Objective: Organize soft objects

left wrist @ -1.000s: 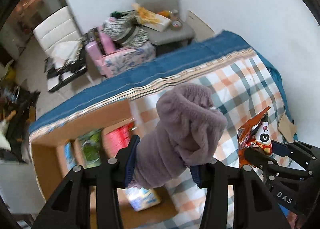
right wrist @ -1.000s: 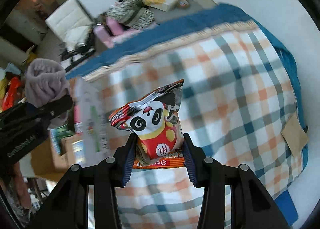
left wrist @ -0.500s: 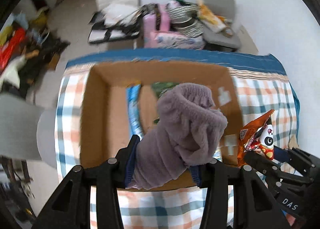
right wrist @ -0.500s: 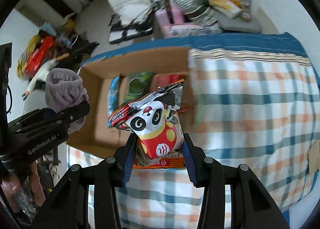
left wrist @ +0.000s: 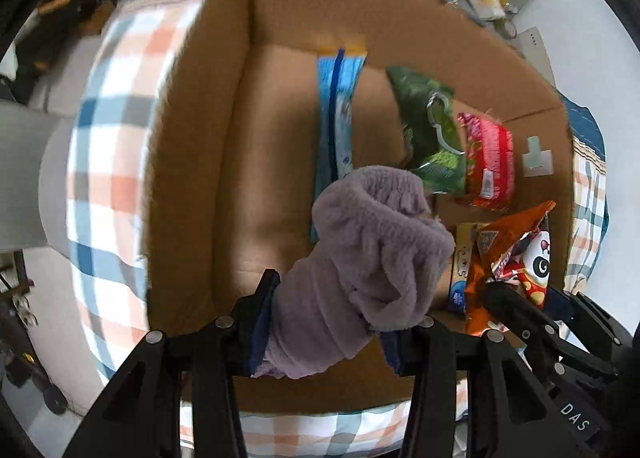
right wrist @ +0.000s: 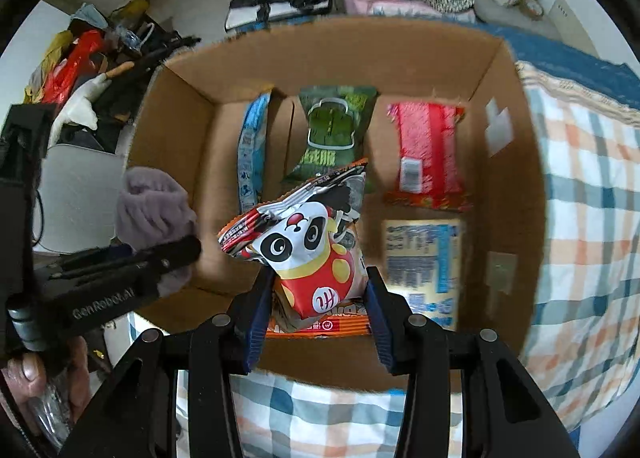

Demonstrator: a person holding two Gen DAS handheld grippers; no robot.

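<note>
In the cardboard box, the panda snack bag hides part of the green packet, and the blue-and-cream packet beside it is blurred, its print unreadable.

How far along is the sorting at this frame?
Done: blue, green and red packets plus a pale pack lie in the cardboard box. In hand: left gripper clamps the purple sock; right gripper clamps the panda snack bag, both over the box. Left: releasing both.

One cardboard box, five snack packets and one purple sock are counted; four packets are seen inside, toward twelve o'clock.
</note>
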